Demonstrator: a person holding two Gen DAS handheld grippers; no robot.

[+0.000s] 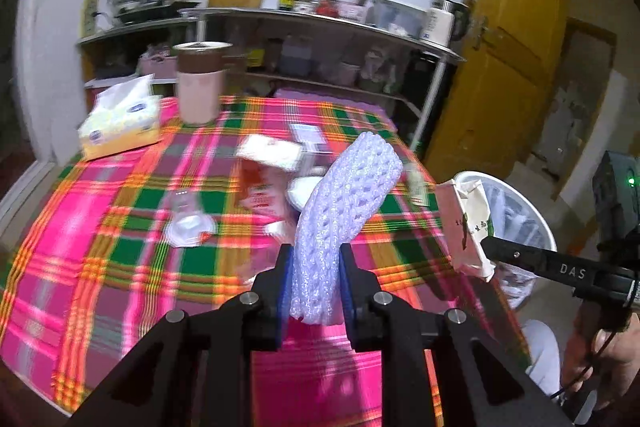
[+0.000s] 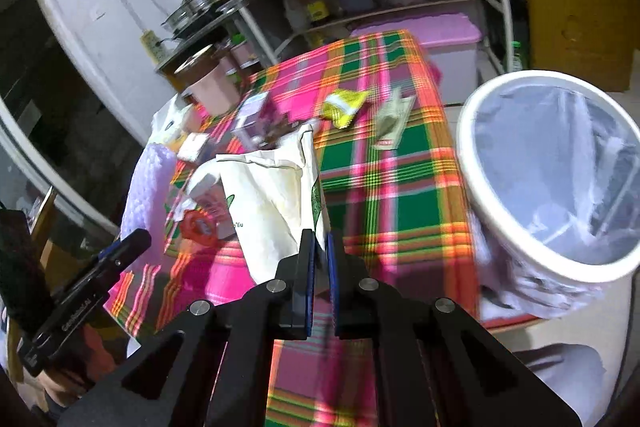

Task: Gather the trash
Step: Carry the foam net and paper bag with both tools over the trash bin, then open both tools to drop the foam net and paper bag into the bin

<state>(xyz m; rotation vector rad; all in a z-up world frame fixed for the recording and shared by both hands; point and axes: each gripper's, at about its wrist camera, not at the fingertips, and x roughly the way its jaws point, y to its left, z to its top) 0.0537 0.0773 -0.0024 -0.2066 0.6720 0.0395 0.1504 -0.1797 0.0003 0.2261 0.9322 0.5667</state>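
Note:
My left gripper (image 1: 314, 259) is shut on a white foam fruit net (image 1: 348, 203), which stands up from the jaws above the plaid table. My right gripper (image 2: 319, 247) is shut on the edge of a crumpled cream paper bag (image 2: 268, 203) with green print; the left wrist view shows that paper bag (image 1: 468, 223) at the right, hanging over the white bin (image 1: 520, 211). In the right wrist view the white bin (image 2: 560, 267), lined with a clear bag, stands beside the table's right edge. The foam net (image 2: 148, 183) and left gripper's finger (image 2: 120, 255) show at the left.
On the plaid tablecloth (image 1: 100, 239) lie a tissue box (image 1: 120, 123), a pink-and-brown canister (image 1: 200, 83), a clear plastic cup (image 1: 188, 223), a yellow wrapper (image 2: 344, 107), a grey wrapper (image 2: 394, 123) and small boxes (image 1: 272, 151). A metal shelf (image 1: 320, 23) with pots stands behind. A yellow door (image 1: 508, 47) is at right.

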